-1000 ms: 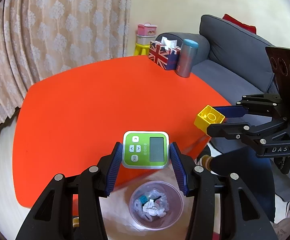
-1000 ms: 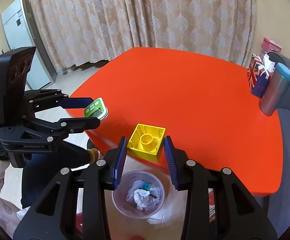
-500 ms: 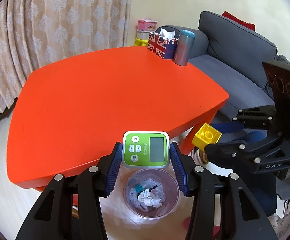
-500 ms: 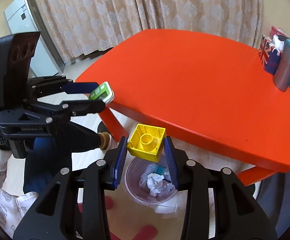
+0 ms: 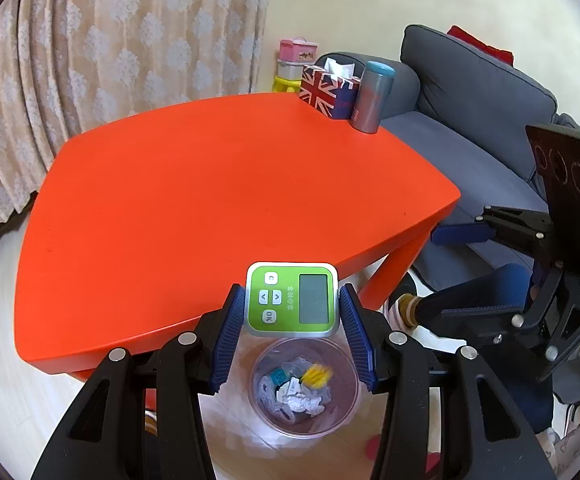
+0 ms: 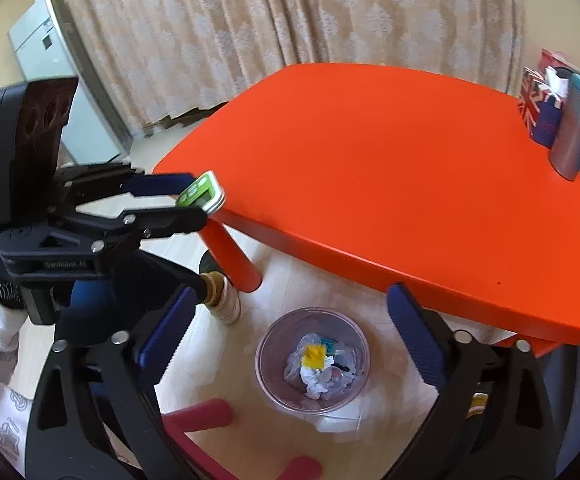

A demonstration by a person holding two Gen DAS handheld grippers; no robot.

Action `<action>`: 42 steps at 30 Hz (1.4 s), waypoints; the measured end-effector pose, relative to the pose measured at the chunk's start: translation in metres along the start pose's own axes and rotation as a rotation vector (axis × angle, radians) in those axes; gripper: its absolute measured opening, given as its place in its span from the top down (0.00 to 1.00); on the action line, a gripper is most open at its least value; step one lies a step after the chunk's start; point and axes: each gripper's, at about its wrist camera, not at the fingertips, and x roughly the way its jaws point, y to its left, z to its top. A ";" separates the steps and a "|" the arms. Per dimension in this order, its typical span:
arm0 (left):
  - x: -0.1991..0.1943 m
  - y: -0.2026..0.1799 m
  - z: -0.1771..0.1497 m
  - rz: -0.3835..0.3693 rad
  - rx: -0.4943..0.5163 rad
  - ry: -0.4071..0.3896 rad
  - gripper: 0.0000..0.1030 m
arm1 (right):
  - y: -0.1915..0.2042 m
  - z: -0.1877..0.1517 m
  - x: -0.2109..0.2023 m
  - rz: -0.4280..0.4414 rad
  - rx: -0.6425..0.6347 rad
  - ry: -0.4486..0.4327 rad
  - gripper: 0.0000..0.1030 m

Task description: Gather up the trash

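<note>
My left gripper (image 5: pixel 292 334) is shut on a green and white timer (image 5: pixel 292 299), held above a clear trash bin (image 5: pixel 305 424) on the floor. The timer also shows in the right wrist view (image 6: pixel 201 193). My right gripper (image 6: pixel 290 344) is open and empty above the bin (image 6: pixel 314 400). A yellow brick (image 6: pixel 314 354) lies in the bin among crumpled paper, and shows blurred in the left wrist view (image 5: pixel 317 374). The right gripper shows open at the right of the left wrist view (image 5: pixel 456 272).
The orange table (image 5: pixel 217 192) stands just beyond the bin, its leg (image 6: pixel 231 256) close by. A Union Jack tissue box (image 5: pixel 328 88) and grey tumbler (image 5: pixel 372 98) sit at its far corner. A grey sofa (image 5: pixel 474 120) is behind. Red chair legs (image 6: pixel 205 412) lie near the bin.
My right gripper has opened and the yellow brick has dropped into the bin. My left gripper still holds the timer over the bin.
</note>
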 end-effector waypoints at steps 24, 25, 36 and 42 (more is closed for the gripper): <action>0.029 -0.013 -0.019 -0.064 0.031 0.099 0.54 | -0.024 -0.005 -0.007 -0.072 0.088 -0.006 0.05; 0.030 -0.014 -0.020 -0.066 0.032 0.102 0.54 | -0.025 -0.004 -0.008 -0.072 0.091 -0.006 0.05; 0.033 -0.013 -0.016 -0.096 0.003 0.087 0.08 | -0.030 -0.007 -0.010 -0.079 0.110 -0.009 0.05; 0.030 -0.009 -0.013 -0.083 -0.017 0.075 0.07 | -0.031 -0.008 -0.010 -0.076 0.116 -0.008 0.05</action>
